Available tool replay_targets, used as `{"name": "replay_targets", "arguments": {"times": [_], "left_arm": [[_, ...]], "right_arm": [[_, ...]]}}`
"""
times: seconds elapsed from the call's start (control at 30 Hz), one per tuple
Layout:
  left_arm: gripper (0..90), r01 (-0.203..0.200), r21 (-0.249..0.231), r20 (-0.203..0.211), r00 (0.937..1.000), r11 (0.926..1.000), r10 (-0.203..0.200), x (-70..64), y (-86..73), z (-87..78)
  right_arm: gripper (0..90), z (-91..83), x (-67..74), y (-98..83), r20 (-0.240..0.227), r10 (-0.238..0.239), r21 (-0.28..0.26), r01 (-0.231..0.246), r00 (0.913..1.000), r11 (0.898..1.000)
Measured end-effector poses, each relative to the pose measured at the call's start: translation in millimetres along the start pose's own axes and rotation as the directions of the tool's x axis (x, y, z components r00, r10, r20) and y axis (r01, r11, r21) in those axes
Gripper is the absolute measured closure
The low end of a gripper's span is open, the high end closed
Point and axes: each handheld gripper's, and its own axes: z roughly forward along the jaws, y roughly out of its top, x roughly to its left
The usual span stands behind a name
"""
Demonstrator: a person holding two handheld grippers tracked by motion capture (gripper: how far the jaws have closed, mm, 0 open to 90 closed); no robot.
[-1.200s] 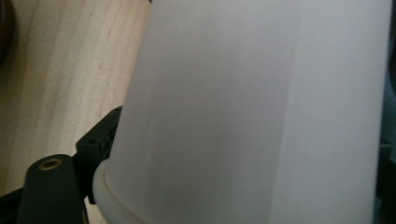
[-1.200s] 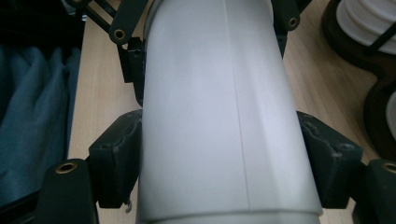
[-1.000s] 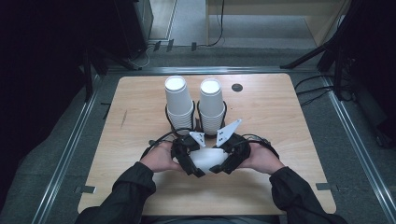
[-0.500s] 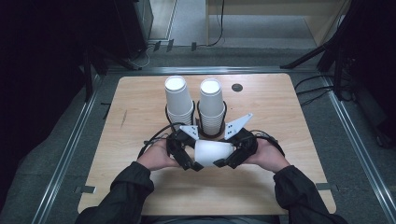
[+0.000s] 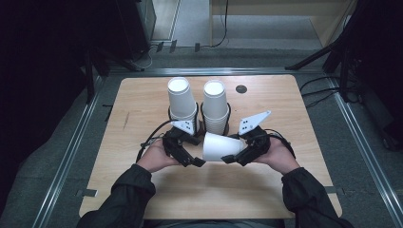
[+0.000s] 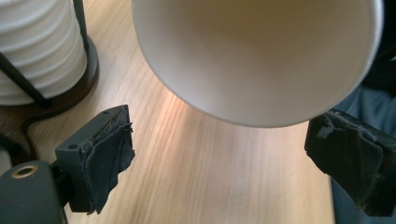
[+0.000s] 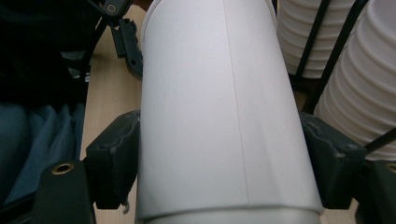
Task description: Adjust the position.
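While lying sideways above the tabletop (image 5: 142,199) just in front of two cup stacks (image 5: 183,102), gripped w/ right claw (image 7: 219,154) pinching cup (image 5: 219,146) sides, left claw (image 6: 233,154) spread wide, clear of cup rim.

high view looks forward and down over the whole tabletop (image 5: 142,190) — both claw views sit close, sharing the white cup (image 5: 219,147) (image 6: 261,56) (image 7: 224,107) from opposite ends.
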Motion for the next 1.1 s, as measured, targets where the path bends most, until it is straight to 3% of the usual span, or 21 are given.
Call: {"name": "replay_targets", "arguments": {"times": [0.07,0.17,0.53,0.67,0.77,0.93,1.1], "left_arm": [[7.7,0.004,-0.047,0.022,0.9998,0.9989,-0.003,-0.8,1.2,-0.9],[7.7,0.006,-0.076,0.032,0.9995,0.9971,-0.003,-2.8,3.2,0.7],[7.7,0.016,-0.129,0.089,0.9961,0.9915,-0.005,-7.6,6.7,8.5],[7.7,0.028,-0.170,0.120,0.9928,0.9850,-0.007,-9.0,8.1,8.4],[9.4,0.028,-0.171,0.120,0.9927,0.9849,-0.007,-9.2,7.9,7.7],[13.6,-0.013,-0.158,0.106,0.9939,0.9873,0.030,-12.3,8.8,6.1],[16.4,-0.011,-0.125,0.125,0.9918,0.9921,0.027,-12.3,9.9,6.2]], "right_arm": [[22.6,-3.2,-0.6,0.3,-0.006,0.009,-0.036,-0.009,0.9999,0.999],[22.6,-4.2,-0.6,0.7,-0.017,0.011,-0.060,-0.012,0.9998,0.998],[22.6,1.0,4.3,6.1,-0.077,0.009,-0.109,-0.017,0.9970,0.994],[22.6,5.7,4.4,6.2,-0.106,0.011,-0.115,-0.024,0.9943,0.993],[23.2,6.5,4.2,5.9,-0.110,0.010,-0.111,-0.022,0.9939,0.994],[24.1,5.7,3.5,4.0,-0.123,0.003,-0.103,-0.016,0.9924,0.995],[23.9,6.2,3.3,3.5,-0.138,0.015,-0.075,-0.026,0.9903,0.997]]}}
